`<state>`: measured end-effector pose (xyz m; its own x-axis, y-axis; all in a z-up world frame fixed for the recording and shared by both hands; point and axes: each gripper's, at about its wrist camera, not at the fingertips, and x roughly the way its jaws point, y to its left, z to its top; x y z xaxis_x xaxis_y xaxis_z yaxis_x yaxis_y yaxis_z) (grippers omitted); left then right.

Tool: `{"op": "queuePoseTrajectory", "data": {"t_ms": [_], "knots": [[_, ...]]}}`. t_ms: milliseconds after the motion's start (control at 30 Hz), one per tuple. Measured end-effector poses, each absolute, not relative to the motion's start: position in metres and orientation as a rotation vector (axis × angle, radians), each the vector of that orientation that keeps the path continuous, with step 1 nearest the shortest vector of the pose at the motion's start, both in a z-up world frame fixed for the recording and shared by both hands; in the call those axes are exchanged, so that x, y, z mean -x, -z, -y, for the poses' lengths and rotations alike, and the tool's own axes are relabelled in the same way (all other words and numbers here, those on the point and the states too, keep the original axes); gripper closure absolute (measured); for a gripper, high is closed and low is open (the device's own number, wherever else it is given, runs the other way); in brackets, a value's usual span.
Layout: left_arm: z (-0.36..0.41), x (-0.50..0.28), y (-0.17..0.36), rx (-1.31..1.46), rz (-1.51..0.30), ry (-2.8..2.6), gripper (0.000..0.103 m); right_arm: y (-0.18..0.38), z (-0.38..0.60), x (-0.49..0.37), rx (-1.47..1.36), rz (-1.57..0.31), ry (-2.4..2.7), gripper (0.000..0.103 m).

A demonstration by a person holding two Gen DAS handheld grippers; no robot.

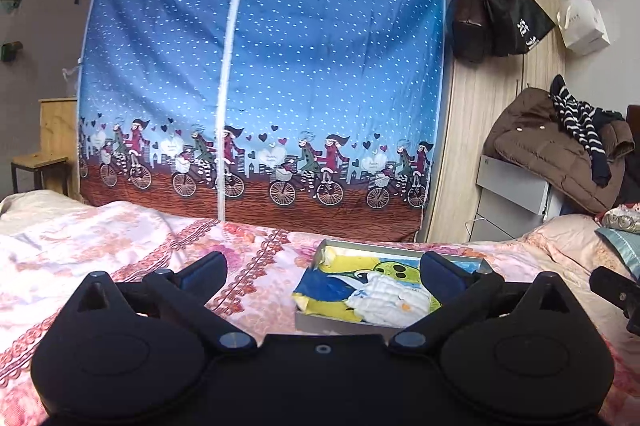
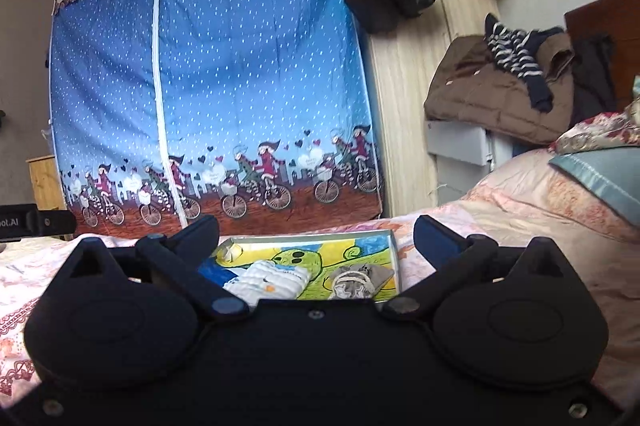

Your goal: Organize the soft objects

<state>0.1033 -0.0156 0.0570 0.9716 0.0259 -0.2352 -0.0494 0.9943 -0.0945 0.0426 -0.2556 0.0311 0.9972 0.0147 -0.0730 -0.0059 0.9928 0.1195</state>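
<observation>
A shallow metal tray (image 1: 344,324) with a colourful painted bottom lies on the pink floral bed. It holds a white folded cloth (image 1: 386,296) with a small orange mark. In the right wrist view the same tray (image 2: 394,250) holds that white cloth (image 2: 272,280), a grey striped soft item (image 2: 354,282) and a small pale yellow lump (image 2: 230,252). My left gripper (image 1: 324,272) is open and empty, just before the tray. My right gripper (image 2: 316,240) is open and empty, above the tray's near side.
A blue fabric wardrobe (image 1: 260,66) with a bicycle print stands behind the bed. A wooden cabinet (image 1: 492,106) with hanging black bags (image 1: 500,14) is at its right. A brown coat and striped garment (image 1: 560,142) lie on a grey box. Pillows (image 2: 600,170) lie at the right.
</observation>
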Motion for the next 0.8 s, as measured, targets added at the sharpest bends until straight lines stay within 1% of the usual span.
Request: {"op": "queuePoseTrajectory", "data": {"t_ms": [200,367,600,800], "knots": [[0.002,-0.052,-0.051,0.074,-0.238,-0.058,0.001,-0.030,0.244,-0.001,-0.068,-0.048,0.031,0.000],[-0.003,-0.019,-0.046,0.060,-0.253,-0.063,0.001,-0.030,0.238,0.019,-0.060,-0.100,0.034,0.000],[-0.010,0.020,-0.037,0.078,-0.268,-0.035,0.001,-0.030,0.231,0.028,-0.054,-0.181,0.023,0.000],[-0.006,0.023,-0.018,0.040,-0.317,-0.040,0.001,-0.024,0.230,0.013,-0.055,-0.221,0.055,0.000]]}}
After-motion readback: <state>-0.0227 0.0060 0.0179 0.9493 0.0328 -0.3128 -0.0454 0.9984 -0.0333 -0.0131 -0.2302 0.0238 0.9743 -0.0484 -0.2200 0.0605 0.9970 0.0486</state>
